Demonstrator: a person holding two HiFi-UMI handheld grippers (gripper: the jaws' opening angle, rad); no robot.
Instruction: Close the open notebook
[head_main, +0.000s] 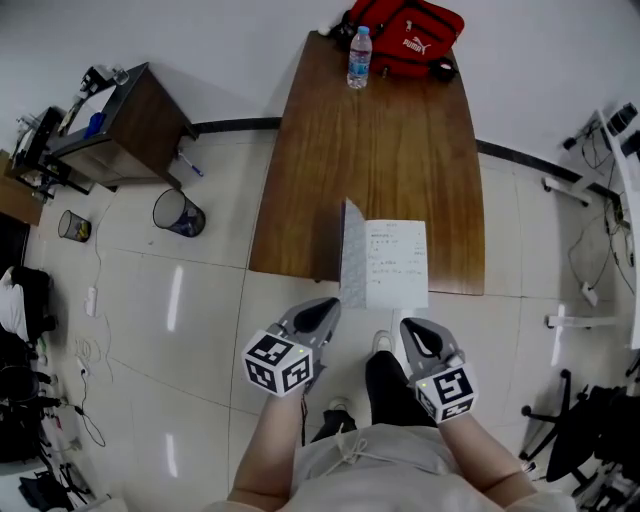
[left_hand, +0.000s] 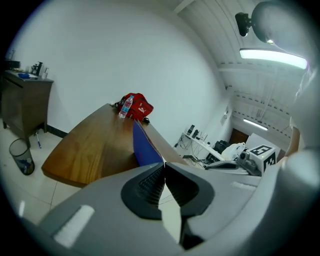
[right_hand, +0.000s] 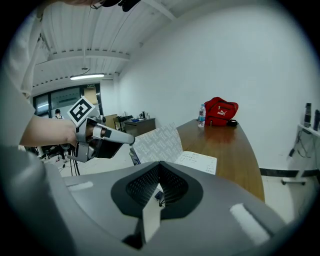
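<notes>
The notebook (head_main: 396, 262) lies at the near edge of the wooden table (head_main: 380, 150). Its right page, with handwriting on it, is flat. The left cover (head_main: 351, 255) stands up almost vertical. My left gripper (head_main: 330, 308) is shut on the lower corner of that cover. In the left gripper view the blue outside of the cover (left_hand: 145, 147) rises straight from the jaw tips (left_hand: 163, 164). The right gripper view shows the cover's patterned inside (right_hand: 157, 142) and the flat page (right_hand: 197, 161). My right gripper (head_main: 410, 328) hangs just short of the table edge, shut and holding nothing.
A water bottle (head_main: 359, 57) and a red bag (head_main: 405, 33) stand at the table's far end. A dark cabinet (head_main: 130, 125) and a mesh waste bin (head_main: 179, 212) are on the tiled floor to the left. The person's legs are below the grippers.
</notes>
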